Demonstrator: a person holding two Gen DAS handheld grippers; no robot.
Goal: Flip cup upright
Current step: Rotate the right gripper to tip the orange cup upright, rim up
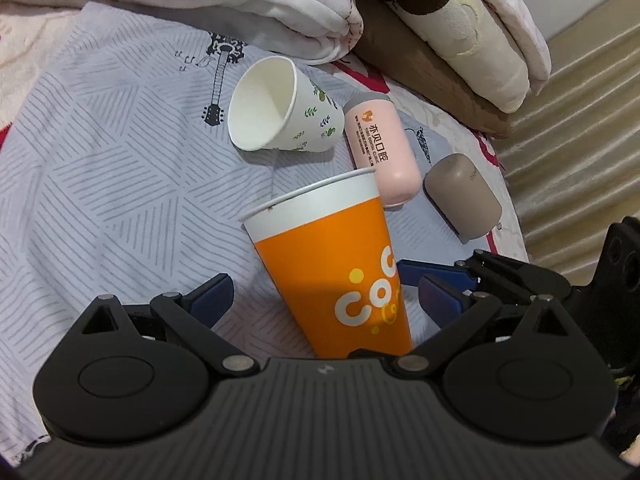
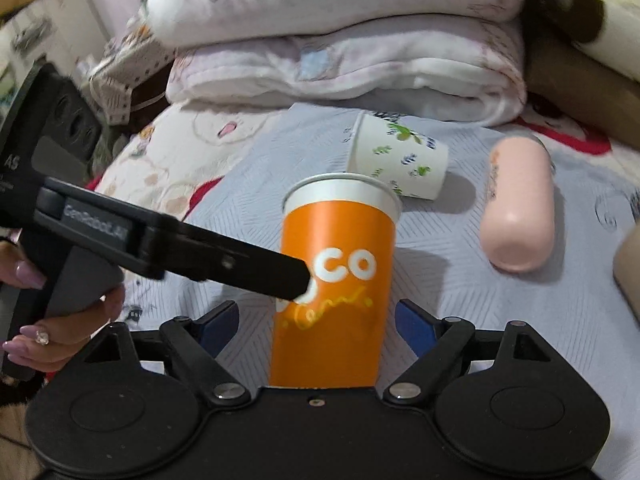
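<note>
An orange paper cup with a white rim stands upright, a little tilted, on the grey striped sheet. It stands between the blue pads of my open left gripper, which do not touch it. It also shows in the right wrist view, between the blue pads of my open right gripper, apart from both. The left gripper's black finger reaches in from the left and overlaps the cup's side. A white leaf-print paper cup lies on its side behind.
A pink bottle and a brown bottle lie on the sheet to the right. Folded blankets are piled at the back. The bed edge drops off at the right, beside a ribbed floor.
</note>
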